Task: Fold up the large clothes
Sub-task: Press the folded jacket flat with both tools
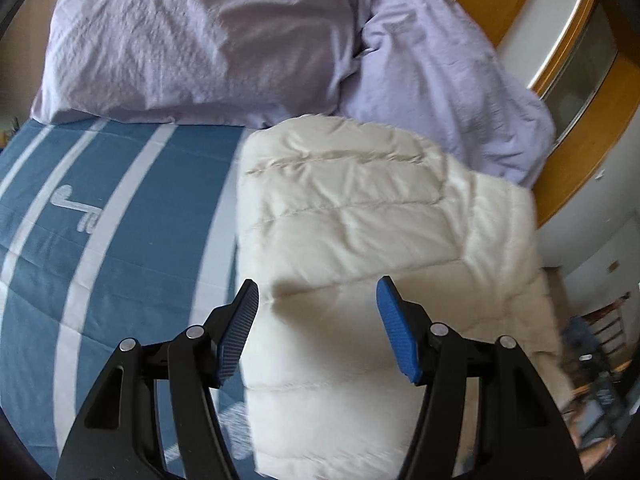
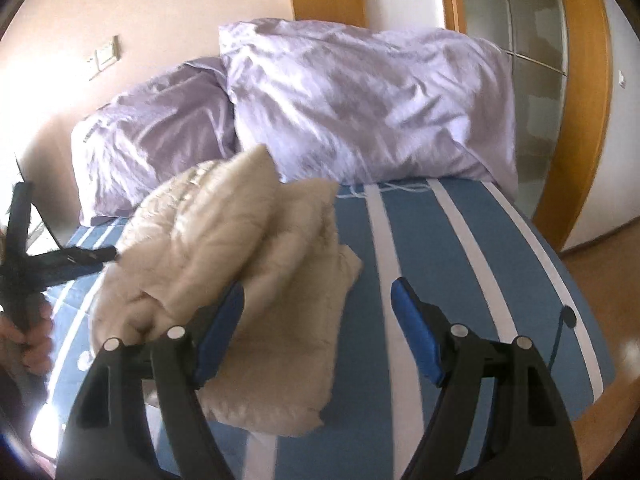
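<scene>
Folded jacket (image 1: 360,240) lies on the bed (image 1: 120,240); left gripper (image 1: 318,328) and right gripper (image 2: 318,332) hover, fingers apart, empty.

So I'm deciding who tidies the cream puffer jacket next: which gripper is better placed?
Probably the left gripper: it hangs open directly over the jacket. The right gripper, also open, has the jacket off to one side and mostly striped bedspread between its fingers.

My right claw (image 2: 318,330) hangs with jaws apart, nothing between them, over the blue striped bed (image 2: 460,248). Folded cream puffer jacket (image 2: 248,264) lies left, left claw (image 2: 86,258) at its edge. Two lilac pillows (image 2: 360,108) behind.
</scene>
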`<state>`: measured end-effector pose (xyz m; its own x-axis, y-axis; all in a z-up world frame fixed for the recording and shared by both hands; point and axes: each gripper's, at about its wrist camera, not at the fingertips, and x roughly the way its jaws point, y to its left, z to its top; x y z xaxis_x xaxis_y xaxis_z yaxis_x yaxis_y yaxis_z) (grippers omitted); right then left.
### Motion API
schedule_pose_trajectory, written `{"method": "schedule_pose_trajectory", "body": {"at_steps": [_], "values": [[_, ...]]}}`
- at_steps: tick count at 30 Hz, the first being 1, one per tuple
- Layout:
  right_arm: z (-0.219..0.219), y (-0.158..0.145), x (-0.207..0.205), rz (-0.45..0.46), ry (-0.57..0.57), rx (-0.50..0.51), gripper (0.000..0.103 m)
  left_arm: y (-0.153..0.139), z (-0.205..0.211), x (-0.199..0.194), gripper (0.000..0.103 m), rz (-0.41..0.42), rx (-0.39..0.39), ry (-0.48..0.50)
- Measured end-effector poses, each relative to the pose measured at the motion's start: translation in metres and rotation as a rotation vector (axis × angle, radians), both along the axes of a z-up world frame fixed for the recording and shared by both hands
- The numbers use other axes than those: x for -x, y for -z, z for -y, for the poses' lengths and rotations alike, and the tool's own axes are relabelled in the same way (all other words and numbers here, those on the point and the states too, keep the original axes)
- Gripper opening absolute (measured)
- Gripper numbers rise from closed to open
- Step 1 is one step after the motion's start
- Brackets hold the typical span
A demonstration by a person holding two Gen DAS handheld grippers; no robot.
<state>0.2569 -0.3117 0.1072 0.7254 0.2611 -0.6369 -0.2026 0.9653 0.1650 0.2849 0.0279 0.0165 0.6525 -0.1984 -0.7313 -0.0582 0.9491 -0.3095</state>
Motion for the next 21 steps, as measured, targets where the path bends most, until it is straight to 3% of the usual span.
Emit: {"method": "schedule_pose_trajectory", "body": {"at_steps": [5, 13, 21], "values": [[-0.030, -0.015, -0.002, 0.027, -0.066, -0.007, 0.074, 0.014, 0.008, -0.005, 0.064, -0.007, -0.062, -0.003], [-0.078, -0.025, -0.002, 0.042, -0.163, -0.006, 0.058, 0.023, 0.038, -0.003, 0.065, 0.019, -0.186, 0.040], [-0.095, -0.005, -0.011, -0.010, -0.163, 0.022, 0.050, 0.032, 0.041, -0.010, 0.065, 0.003, -0.172, 0.053]]}}
